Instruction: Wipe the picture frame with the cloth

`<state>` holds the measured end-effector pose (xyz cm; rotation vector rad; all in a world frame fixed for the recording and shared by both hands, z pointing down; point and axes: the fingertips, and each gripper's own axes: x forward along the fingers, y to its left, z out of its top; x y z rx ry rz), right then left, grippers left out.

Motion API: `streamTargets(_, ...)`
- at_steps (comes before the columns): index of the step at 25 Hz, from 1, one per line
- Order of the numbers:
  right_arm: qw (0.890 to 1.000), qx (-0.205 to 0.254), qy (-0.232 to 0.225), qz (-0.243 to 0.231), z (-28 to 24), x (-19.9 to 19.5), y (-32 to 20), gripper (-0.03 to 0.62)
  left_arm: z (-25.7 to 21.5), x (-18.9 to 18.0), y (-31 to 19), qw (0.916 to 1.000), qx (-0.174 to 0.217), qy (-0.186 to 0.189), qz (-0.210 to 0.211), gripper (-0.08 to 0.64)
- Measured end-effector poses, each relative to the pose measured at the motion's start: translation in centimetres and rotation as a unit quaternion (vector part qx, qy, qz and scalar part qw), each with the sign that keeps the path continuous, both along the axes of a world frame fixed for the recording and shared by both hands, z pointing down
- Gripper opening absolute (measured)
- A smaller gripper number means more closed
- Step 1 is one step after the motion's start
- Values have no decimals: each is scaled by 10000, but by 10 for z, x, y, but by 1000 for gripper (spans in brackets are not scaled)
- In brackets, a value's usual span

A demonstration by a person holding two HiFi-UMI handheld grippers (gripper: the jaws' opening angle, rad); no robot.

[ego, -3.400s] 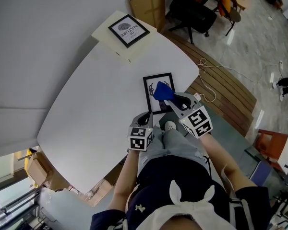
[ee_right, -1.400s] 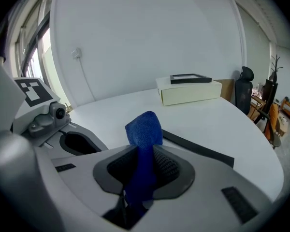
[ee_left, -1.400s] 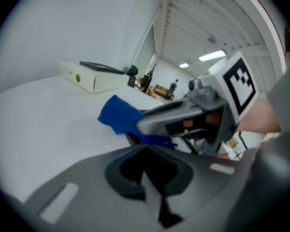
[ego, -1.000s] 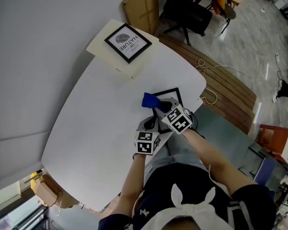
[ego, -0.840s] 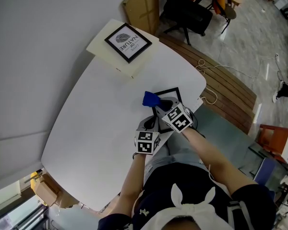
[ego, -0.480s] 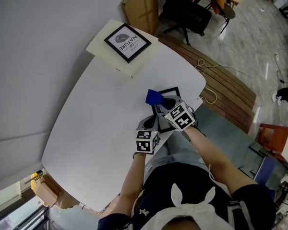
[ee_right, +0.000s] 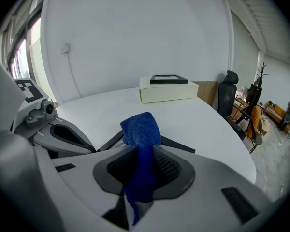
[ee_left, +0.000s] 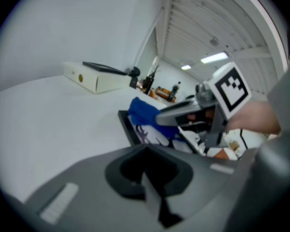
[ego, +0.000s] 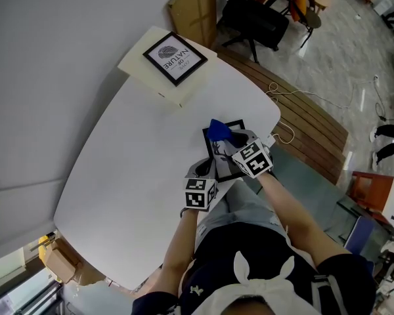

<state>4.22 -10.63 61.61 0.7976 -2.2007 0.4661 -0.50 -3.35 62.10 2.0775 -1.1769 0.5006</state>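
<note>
Two grippers: left gripper (ego: pixel 205 168) and right gripper (ego: pixel 228 136), both low over the right part of the white bench (ego: pixel 131 149), centre of the head view.
Step in hand: wiping, by the look of it; the blue cloth (ego: pixel 217 129) sits on the upper left corner of the black picture frame (ego: pixel 220 153).
Picture frame, place: flat on the bench near its right edge, just ahead of the person.
Right jaws: closed tight on the blue cloth, a bunched wad standing out past the tips.
Left jaws: together, nothing between them; tip at the frame's lower left corner, contact cannot be told.
Next move: likely a drag of the wad across the glass toward the lower right, under light pressure, with the frame steadied against sliding.
Arm pose: right forearm comes up from the lower right, gripper aimed upper left; left forearm rises from bottom centre, gripper aimed up and right.
Not in use: second framed print (ego: pixel 175 50) on a cream box (ego: pixel 163 79), upper left, well apart.
</note>
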Motion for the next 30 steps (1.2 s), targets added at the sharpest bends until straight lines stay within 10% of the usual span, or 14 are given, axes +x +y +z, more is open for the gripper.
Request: streamTargets(30,9977,11,-12,674,-7,58,-9,89,1,-1,-1,10000,41,-79,23,3)
